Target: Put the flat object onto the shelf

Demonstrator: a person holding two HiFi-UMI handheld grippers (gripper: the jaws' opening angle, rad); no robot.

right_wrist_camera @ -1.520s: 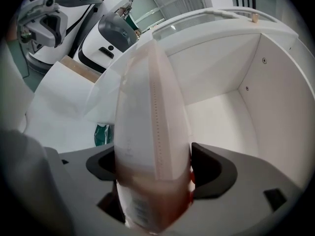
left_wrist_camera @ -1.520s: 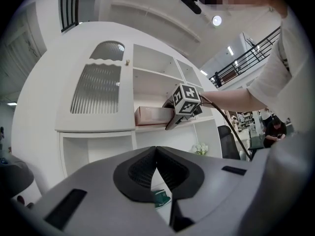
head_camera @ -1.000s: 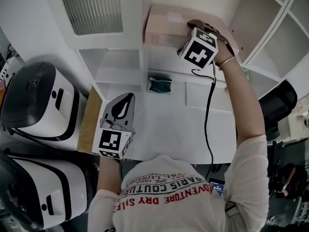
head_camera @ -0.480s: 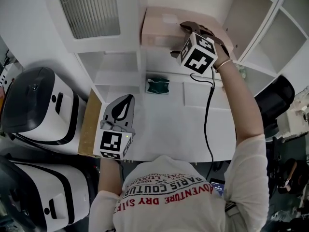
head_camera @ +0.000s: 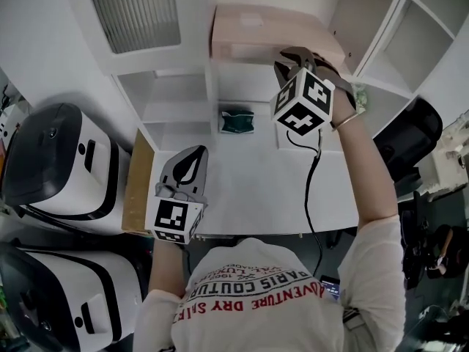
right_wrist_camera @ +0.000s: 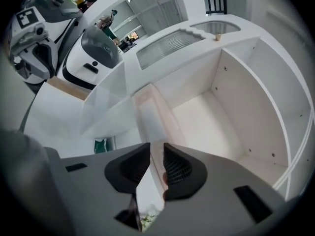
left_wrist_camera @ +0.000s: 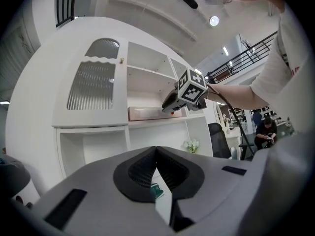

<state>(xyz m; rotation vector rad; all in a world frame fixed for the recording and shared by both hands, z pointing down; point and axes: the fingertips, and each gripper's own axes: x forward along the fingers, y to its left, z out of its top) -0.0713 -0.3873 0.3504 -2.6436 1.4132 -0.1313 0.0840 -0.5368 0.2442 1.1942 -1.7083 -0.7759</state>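
Note:
The flat pinkish box (head_camera: 253,29) lies on the upper shelf of the white cabinet, seen too in the left gripper view (left_wrist_camera: 145,113) and the right gripper view (right_wrist_camera: 147,113). My right gripper (head_camera: 287,56) hangs just in front of the box's right end, apart from it. Its jaws have just been closing and stand open by a narrow gap (right_wrist_camera: 156,154) with nothing between them. My left gripper (head_camera: 192,154) rests low over the white tabletop, shut and empty (left_wrist_camera: 156,154).
A small green packet (head_camera: 236,121) sits on the tabletop (head_camera: 249,196) under the lower shelf. Two white and black machines (head_camera: 58,163) stand at the left. A black chair (head_camera: 412,134) is at the right. Open shelf bays (right_wrist_camera: 231,117) stretch to the right of the box.
My right gripper has drawn back from the box toward me, leaving the box on the shelf. The left gripper has barely shifted.

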